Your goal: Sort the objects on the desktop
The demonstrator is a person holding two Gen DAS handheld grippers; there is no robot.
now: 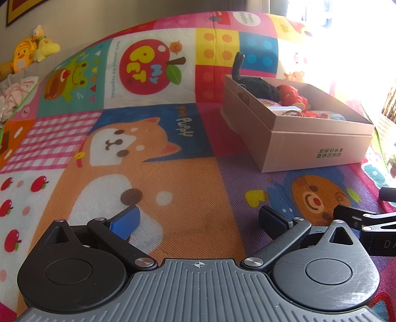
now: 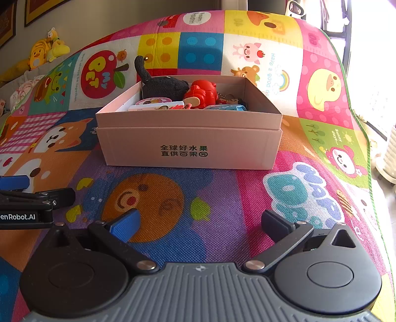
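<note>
A bright patchwork play mat (image 1: 153, 153) covers the whole surface ahead of the tongs, printed with cartoon panels: a brown-and-white puppy (image 1: 128, 138) just ahead and left of the left tongs, a red apple reading "MY PET" (image 1: 146, 67) farther off, and a green frog (image 1: 66, 79) far to the left. From the right tongs, an orange smiling face (image 2: 143, 200) lies directly ahead, a yellow duck on pink (image 2: 324, 89) far right. Beyond the mat's far-left edge, yellow plush toys (image 1: 32, 49) lie heaped against the wall, with crumpled pale cloth (image 1: 14, 96) beside them. A dark picture frame (image 2: 37, 10) hangs above.
</note>
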